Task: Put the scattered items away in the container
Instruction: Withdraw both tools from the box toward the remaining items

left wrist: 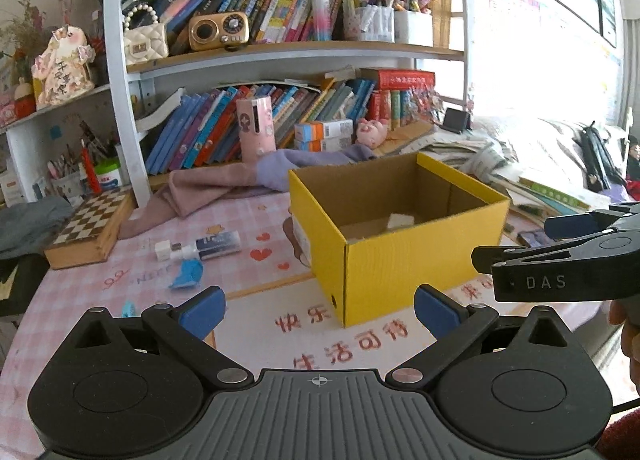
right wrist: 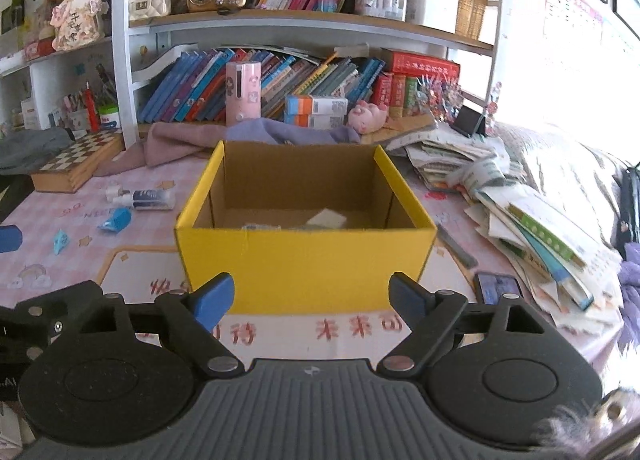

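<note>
Both my grippers hang over the pink table (right wrist: 280, 340), tipped a little downward toward the yellow box (right wrist: 304, 260). My right gripper (right wrist: 310, 298) faces the box's near wall squarely, jaws wide apart with nothing between them. My left gripper (left wrist: 318, 310) sits further left, aimed at the box's near corner, its jaws spread and empty as well. In the left view my right gripper juts in from the right edge, level with the box's side.

The box stands open at mid-table. Inside, I can make out a pale square piece (right wrist: 328, 217) on the floor and something flat beside it that I cannot identify.

Left of the box, scattered items lie on the cloth: a tube (left wrist: 208, 246) with a white cap, a blue wrapper (left wrist: 187, 274) just in front of it, and a smaller blue scrap (right wrist: 60, 240) nearer me. A phone (right wrist: 498, 287) lies right of the box.
</note>
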Motion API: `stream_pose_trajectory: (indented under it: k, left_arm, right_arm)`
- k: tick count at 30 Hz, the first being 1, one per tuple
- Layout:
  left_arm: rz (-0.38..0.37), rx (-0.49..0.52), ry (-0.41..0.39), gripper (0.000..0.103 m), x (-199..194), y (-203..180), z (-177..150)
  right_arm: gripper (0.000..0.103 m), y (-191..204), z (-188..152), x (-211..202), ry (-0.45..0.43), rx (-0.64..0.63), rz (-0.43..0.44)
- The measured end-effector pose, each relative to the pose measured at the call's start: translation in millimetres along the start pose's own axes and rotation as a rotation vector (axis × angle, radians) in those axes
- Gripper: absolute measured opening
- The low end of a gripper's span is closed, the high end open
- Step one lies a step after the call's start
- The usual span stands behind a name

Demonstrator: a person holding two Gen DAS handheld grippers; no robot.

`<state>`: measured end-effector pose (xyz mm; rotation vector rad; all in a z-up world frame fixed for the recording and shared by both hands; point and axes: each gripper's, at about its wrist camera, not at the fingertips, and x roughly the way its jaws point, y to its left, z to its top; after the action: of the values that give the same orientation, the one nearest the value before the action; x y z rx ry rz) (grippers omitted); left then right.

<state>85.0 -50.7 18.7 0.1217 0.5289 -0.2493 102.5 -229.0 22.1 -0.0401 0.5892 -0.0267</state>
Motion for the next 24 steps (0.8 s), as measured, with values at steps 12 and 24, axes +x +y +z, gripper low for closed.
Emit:
stream_pose_trajectory:
  k: [12,24]
  left_arm:
    - [0.005,0.046,0.103,0.102,-22.8,16.7,-36.7]
    - [0.101,-0.042,0.143,0.102,-47.5,55.8,-58.4]
  right_arm:
    - [0.090,29.7,-32.5,-14.2,0.126,0.058,0.028]
    - [0.091,88.3,-39.0,-13.7,0.168,-0.059,0.157]
